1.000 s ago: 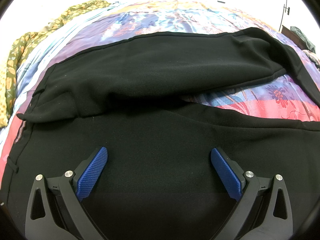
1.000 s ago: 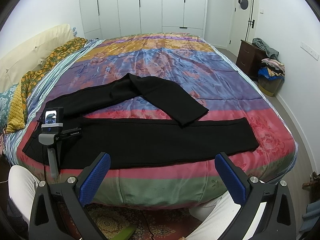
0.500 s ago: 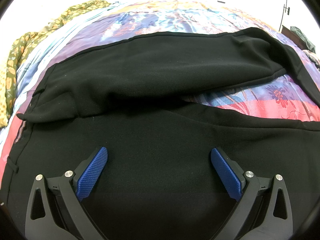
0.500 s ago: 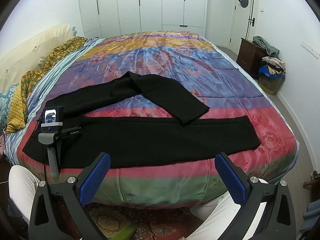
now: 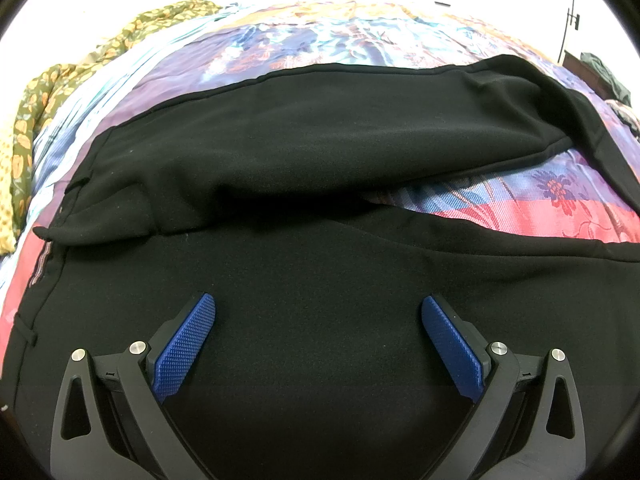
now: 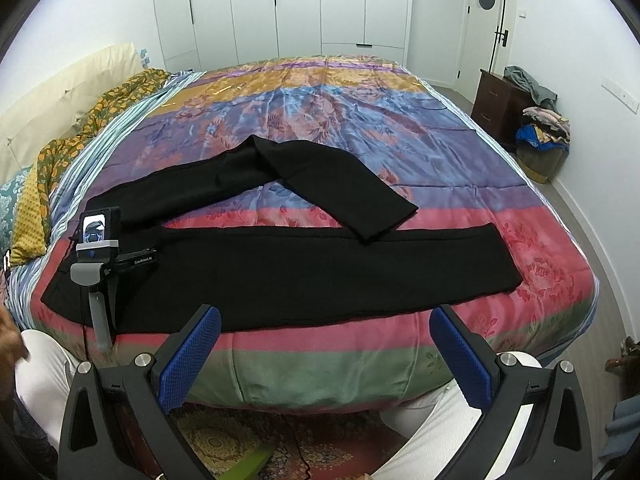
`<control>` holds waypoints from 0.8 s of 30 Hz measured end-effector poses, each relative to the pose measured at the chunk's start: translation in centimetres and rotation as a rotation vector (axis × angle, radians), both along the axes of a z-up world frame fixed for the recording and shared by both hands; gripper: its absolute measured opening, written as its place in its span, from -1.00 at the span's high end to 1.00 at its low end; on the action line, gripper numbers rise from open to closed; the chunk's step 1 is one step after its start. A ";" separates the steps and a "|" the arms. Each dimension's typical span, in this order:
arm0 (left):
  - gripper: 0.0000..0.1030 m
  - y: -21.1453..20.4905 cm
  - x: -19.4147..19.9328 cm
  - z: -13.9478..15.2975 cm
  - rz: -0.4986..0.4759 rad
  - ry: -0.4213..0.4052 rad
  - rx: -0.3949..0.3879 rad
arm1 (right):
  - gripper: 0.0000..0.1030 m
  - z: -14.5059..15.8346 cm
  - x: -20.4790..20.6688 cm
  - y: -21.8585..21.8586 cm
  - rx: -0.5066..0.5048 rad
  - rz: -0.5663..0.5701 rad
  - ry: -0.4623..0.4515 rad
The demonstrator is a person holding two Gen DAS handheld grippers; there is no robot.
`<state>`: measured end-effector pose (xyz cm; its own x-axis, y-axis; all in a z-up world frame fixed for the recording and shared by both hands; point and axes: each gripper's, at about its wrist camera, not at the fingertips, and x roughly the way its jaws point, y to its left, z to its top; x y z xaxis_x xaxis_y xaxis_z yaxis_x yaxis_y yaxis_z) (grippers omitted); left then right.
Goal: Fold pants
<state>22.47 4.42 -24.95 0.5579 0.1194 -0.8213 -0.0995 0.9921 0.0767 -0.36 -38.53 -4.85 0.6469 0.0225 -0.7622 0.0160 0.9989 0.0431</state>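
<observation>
A bedroom, white wardrobes at the far wall, and a bed (image 6: 460, 336) under a bright striped quilt with black pants (image 6: 304, 268) spread across its near edge.

One leg lies straight along the edge; the other (image 6: 320, 176) is doubled back on itself, its hem just touching the straight one. The waist end sits at the left, where the left gripper (image 5: 318, 340) hovers close over the cloth, jaws wide apart and holding nothing. The right gripper (image 6: 324, 356) hangs off the bed's near side, also spread and empty. The cloth looks soft, limp and fairly light, matte rather than slick, though the satin quilt beneath may let it slide. I'd pinch the doubled leg at its hem and the waistband corner (image 5: 46, 232), since a hold mid-panel would probably just bunch it.
</observation>
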 end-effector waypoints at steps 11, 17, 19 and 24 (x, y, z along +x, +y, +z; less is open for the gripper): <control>-0.99 0.0 0.0 0.0 0.000 0.000 0.000 | -1.00 -0.2 0.0 0.2 -0.005 -0.003 0.001; -0.99 0.0 0.0 0.0 0.000 0.000 0.000 | -1.00 -0.1 -0.1 -0.6 -0.016 -0.028 -0.014; -0.99 0.0 0.0 0.0 0.000 0.000 0.000 | -1.00 -0.5 0.0 -1.0 -0.022 -0.031 -0.021; -0.99 0.0 0.0 0.0 0.000 0.000 0.000 | -1.00 -1.3 1.3 -2.7 -0.081 -0.051 -0.075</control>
<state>22.48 4.43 -24.97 0.5578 0.1197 -0.8213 -0.0993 0.9921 0.0771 0.91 -41.23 -6.13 0.7011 -0.0719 -0.7094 0.0668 0.9972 -0.0351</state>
